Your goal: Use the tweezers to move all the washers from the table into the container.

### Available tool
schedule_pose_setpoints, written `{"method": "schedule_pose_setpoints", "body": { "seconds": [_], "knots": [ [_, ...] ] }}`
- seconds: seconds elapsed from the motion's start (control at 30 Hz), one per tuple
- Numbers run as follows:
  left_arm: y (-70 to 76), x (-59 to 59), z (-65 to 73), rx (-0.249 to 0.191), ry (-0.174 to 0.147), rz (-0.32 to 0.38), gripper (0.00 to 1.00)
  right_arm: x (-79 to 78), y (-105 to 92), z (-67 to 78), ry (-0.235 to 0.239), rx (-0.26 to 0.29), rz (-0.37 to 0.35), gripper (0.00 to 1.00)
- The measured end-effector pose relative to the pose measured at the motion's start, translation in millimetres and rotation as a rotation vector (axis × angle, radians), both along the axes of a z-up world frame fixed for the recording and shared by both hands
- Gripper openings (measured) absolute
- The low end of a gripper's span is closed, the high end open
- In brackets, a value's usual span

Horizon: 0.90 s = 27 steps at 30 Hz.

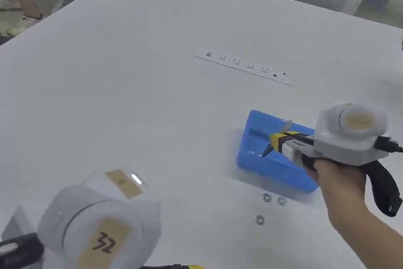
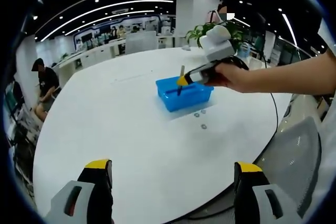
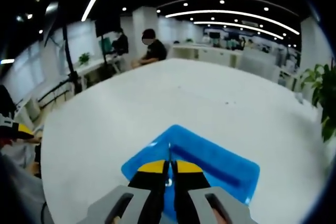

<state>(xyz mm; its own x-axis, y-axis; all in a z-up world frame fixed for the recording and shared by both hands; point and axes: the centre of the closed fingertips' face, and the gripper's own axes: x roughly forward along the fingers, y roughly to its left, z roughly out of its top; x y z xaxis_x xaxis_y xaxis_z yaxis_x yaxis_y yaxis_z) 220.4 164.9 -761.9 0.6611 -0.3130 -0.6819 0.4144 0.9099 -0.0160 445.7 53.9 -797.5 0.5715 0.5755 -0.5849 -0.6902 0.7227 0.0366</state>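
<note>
A blue container (image 1: pixel 277 159) sits on the white table (image 1: pixel 126 92), right of centre. My right gripper (image 1: pixel 277 141) hovers over it, shut on the thin tweezers (image 1: pixel 269 149), whose tips point down into the container (image 3: pixel 215 166). The right gripper view shows the jaws (image 3: pixel 169 170) closed together with the tweezers (image 3: pixel 169 156) between them. Three washers (image 1: pixel 267 198) lie on the table just in front of the container; some of these washers (image 2: pixel 203 126) also appear in the left gripper view. My left gripper (image 2: pixel 173 190) is wide open, held low near the table's front edge, far from the container (image 2: pixel 184 94).
A white power strip (image 1: pixel 245 66) lies beyond the container. The table's round edge (image 2: pixel 252 145) runs close to the washers. A person (image 2: pixel 44 85) sits at the far side. A potted plant (image 2: pixel 202 32) stands behind the table.
</note>
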Motion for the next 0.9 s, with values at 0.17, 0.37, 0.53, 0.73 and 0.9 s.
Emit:
{"method": "schedule_pose_setpoints", "body": {
  "seconds": [0.17,0.37,0.53,0.73,0.9],
  "knots": [
    [-2.5,0.8,0.6,0.002,-0.003,-0.009,0.99,-0.4,0.7,0.5,-0.004,-0.003,0.003,0.02],
    [-3.2,0.7,1.6,-0.003,-0.008,-0.009,0.99,-2.6,-2.2,1.9,0.003,0.0,-0.002,0.02],
    [-3.4,0.9,3.3,-0.003,-0.012,-0.009,0.99,-6.8,-3.1,15.3,-0.017,0.025,-0.001,0.03],
    [-3.9,1.6,5.5,-0.008,-0.023,-0.012,0.99,-25.0,-11.2,43.6,-0.063,0.065,0.007,0.02],
    [-5.3,1.1,5.0,-0.027,-0.022,-0.012,0.99,-42.3,-15.9,61.9,-0.095,0.077,0.02,0.02]
  ]
}}
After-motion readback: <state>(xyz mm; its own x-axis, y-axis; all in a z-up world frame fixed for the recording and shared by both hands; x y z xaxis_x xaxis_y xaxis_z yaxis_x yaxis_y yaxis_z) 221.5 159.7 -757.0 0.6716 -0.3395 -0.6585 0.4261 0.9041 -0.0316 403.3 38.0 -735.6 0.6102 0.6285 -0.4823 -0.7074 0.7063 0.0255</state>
